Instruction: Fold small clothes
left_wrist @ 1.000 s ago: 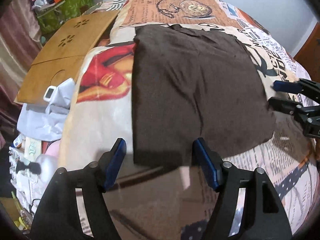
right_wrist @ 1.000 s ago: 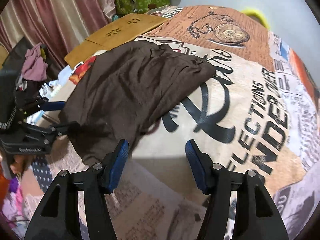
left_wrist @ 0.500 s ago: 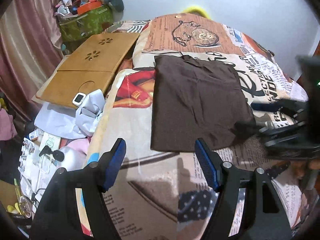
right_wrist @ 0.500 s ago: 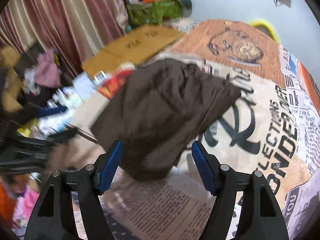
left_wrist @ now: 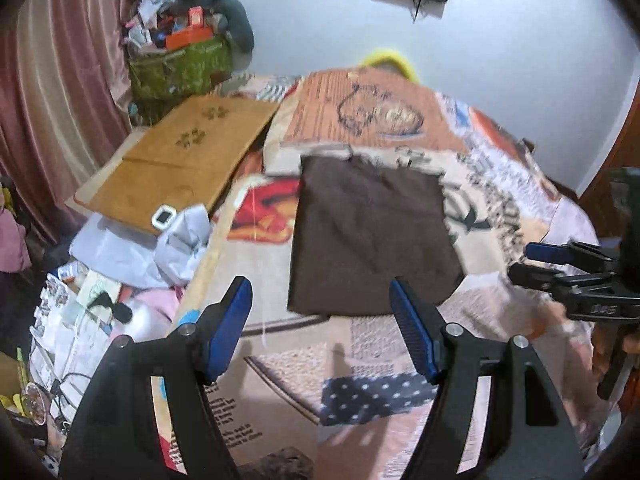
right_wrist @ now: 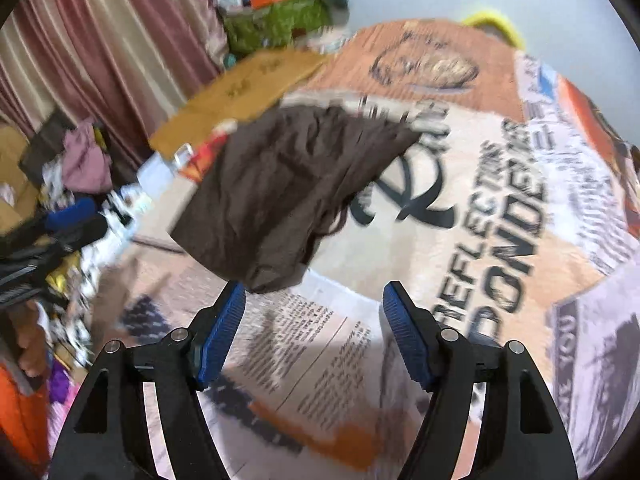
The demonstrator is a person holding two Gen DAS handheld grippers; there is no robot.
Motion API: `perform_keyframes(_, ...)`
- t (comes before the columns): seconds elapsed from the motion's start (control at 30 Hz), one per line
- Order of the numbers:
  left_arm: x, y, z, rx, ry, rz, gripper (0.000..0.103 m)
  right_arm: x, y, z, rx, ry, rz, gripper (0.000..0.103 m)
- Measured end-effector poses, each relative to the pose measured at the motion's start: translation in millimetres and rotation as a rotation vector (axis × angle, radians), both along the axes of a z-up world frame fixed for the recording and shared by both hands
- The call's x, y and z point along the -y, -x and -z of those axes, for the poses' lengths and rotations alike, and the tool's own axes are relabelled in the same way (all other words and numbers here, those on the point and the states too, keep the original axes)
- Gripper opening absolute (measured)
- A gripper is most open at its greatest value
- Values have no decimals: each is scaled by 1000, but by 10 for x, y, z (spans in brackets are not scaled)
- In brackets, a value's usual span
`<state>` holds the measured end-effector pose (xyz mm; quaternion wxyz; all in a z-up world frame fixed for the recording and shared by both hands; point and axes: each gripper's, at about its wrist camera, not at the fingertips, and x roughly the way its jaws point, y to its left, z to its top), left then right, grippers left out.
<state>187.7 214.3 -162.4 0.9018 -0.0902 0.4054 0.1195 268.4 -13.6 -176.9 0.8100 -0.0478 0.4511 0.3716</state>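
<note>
Brown cloth (left_wrist: 372, 236), folded into a flat rectangle, lies on the printed bedspread (left_wrist: 492, 208) ahead of both my tools, with nothing gripping it. I hold my left gripper (left_wrist: 322, 330) raised above the near end of the bed, pointing forward and tilted down toward the garment, its blue-padded fingers (left_wrist: 230, 326) spread wide apart with only bedspread showing between them. My right gripper (right_wrist: 312, 330) is likewise lifted clear of the bed and angled down, its prongs spread wide and empty; from its camera the cloth's near corner sits just beyond the left fingertip (right_wrist: 224, 330), and I cannot tell whether they touch. In the left wrist view the right tool appears at the right edge, level with the garment's near edge and apart from it, its two tips parted. A wooden board (left_wrist: 180, 160) lies beside the bed on the left, a green bag (left_wrist: 180, 68) behind it.
</note>
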Motion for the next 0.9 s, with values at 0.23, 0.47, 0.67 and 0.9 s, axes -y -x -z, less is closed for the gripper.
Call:
perform_keyframes(0.23, 295, 278, -832, 209, -53, 22, 70, 489, 418, -958, 200, -255, 72, 68)
perform_keyframes(0.47, 751, 755, -1504, 411, -150, 60, 70, 714, 1023, -1619, 418, -413, 76, 68)
perform_keyframes(0.67, 1005, 1118, -1735, 500, -175, 67, 70, 798, 1522, -1807, 569, -428, 68, 68)
perform_keyframes(0.9, 1145, 1485, -1783, 568, -191, 41, 92, 854, 1783, -1792, 645, -403, 119, 90)
